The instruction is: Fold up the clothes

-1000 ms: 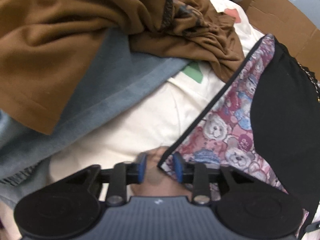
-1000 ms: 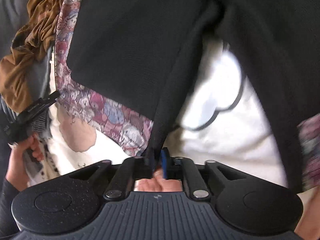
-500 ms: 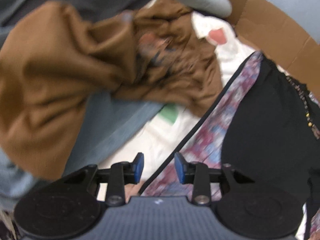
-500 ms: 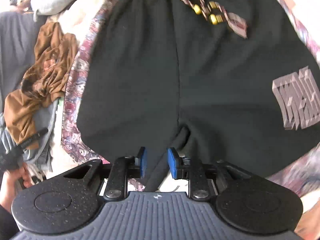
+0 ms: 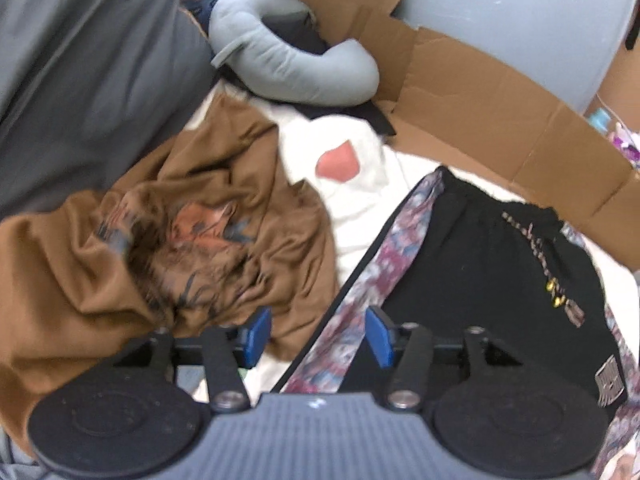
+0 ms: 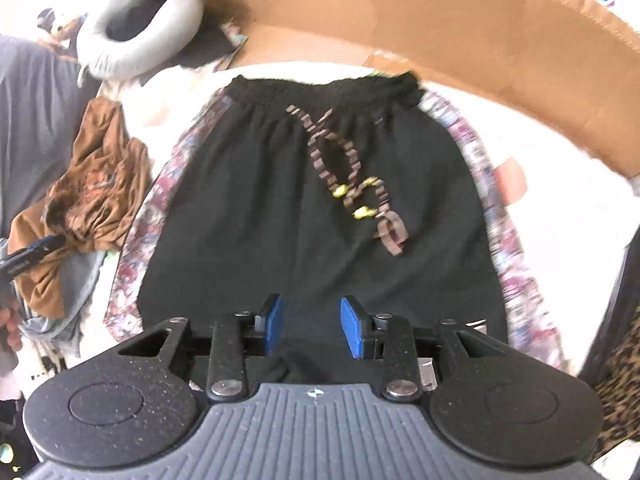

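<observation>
My right gripper hangs above the hem of the black shorts, jaws just opening, spread, nothing pinched. My left gripper, jaws likewise just opening and empty, sits over their patterned side stripe. The shorts lie flat on the white sheet, drawstring across the front. Beyond: crumpled brown shirt, grey neck pillow, cardboard.

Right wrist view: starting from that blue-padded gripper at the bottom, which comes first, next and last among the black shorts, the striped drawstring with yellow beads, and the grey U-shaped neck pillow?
1. Black shorts: their lower edge lies just beyond the right gripper.
2. Striped drawstring with yellow beads: mid-frame, on the shorts' front.
3. Grey U-shaped neck pillow: far upper left, beyond the waistband.
</observation>
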